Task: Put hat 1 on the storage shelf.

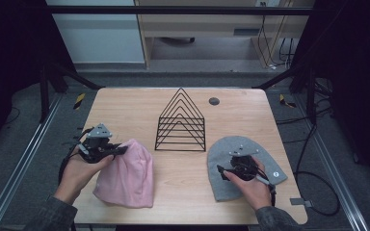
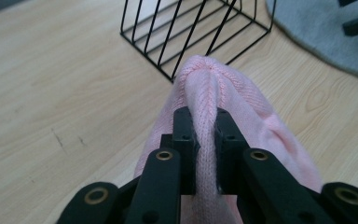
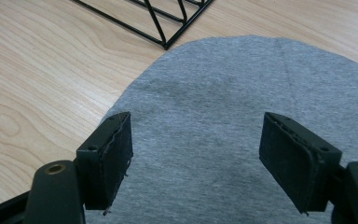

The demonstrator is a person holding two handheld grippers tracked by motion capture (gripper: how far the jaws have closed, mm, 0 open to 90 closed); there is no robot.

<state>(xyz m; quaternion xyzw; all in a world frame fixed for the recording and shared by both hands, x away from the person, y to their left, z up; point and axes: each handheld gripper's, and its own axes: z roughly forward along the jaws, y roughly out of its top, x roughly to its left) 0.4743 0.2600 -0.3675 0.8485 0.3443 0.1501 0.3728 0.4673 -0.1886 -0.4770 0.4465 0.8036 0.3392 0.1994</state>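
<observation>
A: Start at the left. What has the left gripper (image 2: 204, 140) got?

B: A fold of the pink hat (image 1: 125, 174). Its jaws are pinched tight on a ridge of the knit, which stands up between the pads in the left gripper view. The hat sits at the near left of the table (image 1: 139, 103), mostly lying down, with the pinched edge raised.

A: How will it handle?

B: Soft, light and floppy, I'd judge. It will sag and drape rather than hold a shape, so a gathered fold near the rim gives the firmest hold. A thin pinch could slip out.

A: And the hand?

B: The left hand (image 1: 79, 171) comes in from the near edge, gripper pointing right, roughly level over the hat's edge.

A: Middle?

B: A black wire rack (image 1: 180, 122), standing apart from both hats.

A: Right side?

B: The right gripper (image 3: 196, 156) hovers over the grey hat (image 1: 231, 159), which lies flat. Its jaws stand wide apart, holding nothing.
</observation>
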